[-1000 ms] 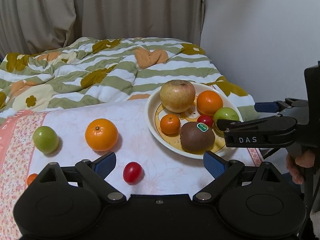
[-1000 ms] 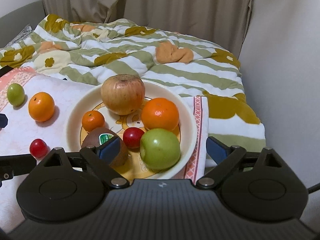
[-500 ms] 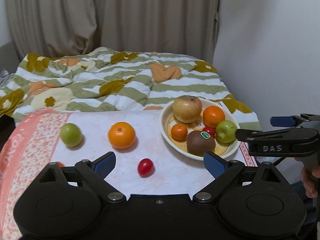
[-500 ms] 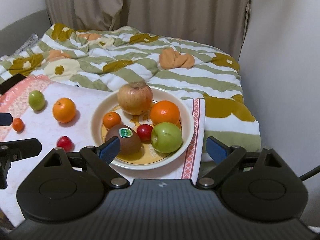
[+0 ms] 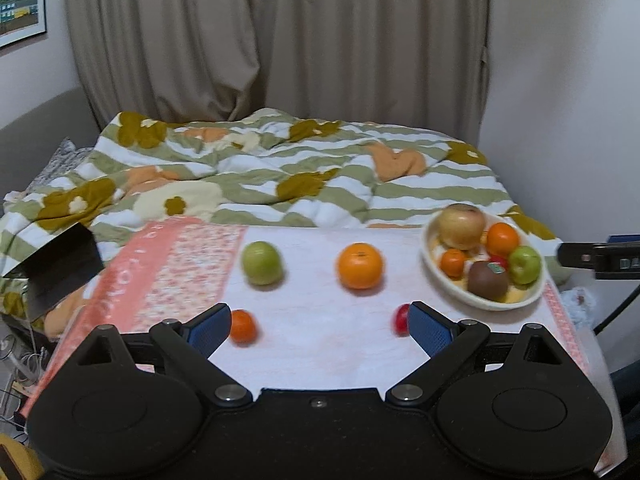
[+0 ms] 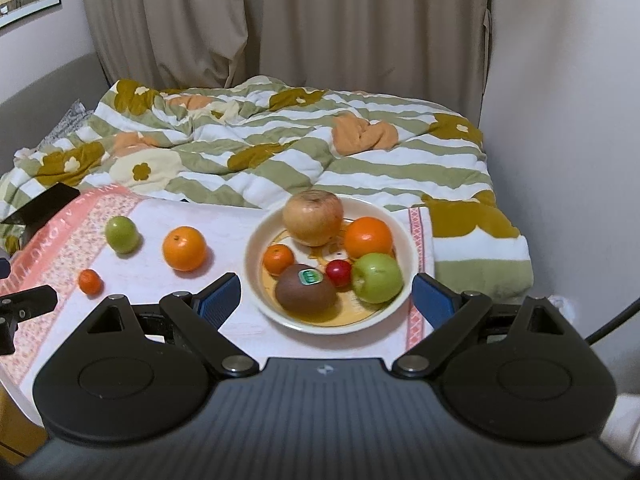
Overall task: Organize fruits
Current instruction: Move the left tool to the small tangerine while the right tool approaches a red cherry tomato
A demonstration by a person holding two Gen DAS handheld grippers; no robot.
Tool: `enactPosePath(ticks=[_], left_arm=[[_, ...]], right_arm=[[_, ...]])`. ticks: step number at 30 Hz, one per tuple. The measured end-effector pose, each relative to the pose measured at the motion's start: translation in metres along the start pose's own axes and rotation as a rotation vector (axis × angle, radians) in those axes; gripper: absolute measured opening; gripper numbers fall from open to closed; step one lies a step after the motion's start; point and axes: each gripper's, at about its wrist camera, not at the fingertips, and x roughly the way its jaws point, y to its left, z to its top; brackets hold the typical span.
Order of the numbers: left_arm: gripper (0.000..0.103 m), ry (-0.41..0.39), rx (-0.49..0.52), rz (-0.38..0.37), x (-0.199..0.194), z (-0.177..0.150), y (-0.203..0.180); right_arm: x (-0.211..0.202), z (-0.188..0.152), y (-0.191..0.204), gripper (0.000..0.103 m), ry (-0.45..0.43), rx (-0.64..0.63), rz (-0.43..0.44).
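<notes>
Four fruits waited loose on the cloth (image 6: 248,224): green apple (image 6: 122,234), small mandarin (image 6: 89,281), orange (image 6: 184,248), red tomato (image 5: 401,319). Left gripper (image 5: 320,326) and right gripper (image 6: 326,292) hung spread wide, both empty. Next, probably, one descends on a stray for the plate (image 6: 256,280).

The left handheld gripper (image 5: 319,330) is a matte black plastic body with two round raised discs, silver pivot screws at the linkage arms and a small centre screw, and its two fingers end in blue ribbed pads (image 5: 210,329). The right handheld gripper (image 6: 326,294) has the same black discs, silver pivots and blue pads (image 6: 431,296), but a grey ribbed centre panel bearing a small white mark. A black cable (image 6: 612,322) curves away at its right edge.
</notes>
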Motion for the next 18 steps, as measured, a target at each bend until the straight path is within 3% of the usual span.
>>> enactPosePath(ticks=[9,18], left_arm=[[0.097,0.042,0.049,-0.04,0.023,0.002,0.066],[0.097,0.088,0.121,-0.14,0.067,0.001,0.109]], right_arm=[[-0.001,-0.012,0.059,0.103,0.022,0.113,-0.058],[0.025,-0.023,0.116,0.103,0.057,0.182,-0.123]])
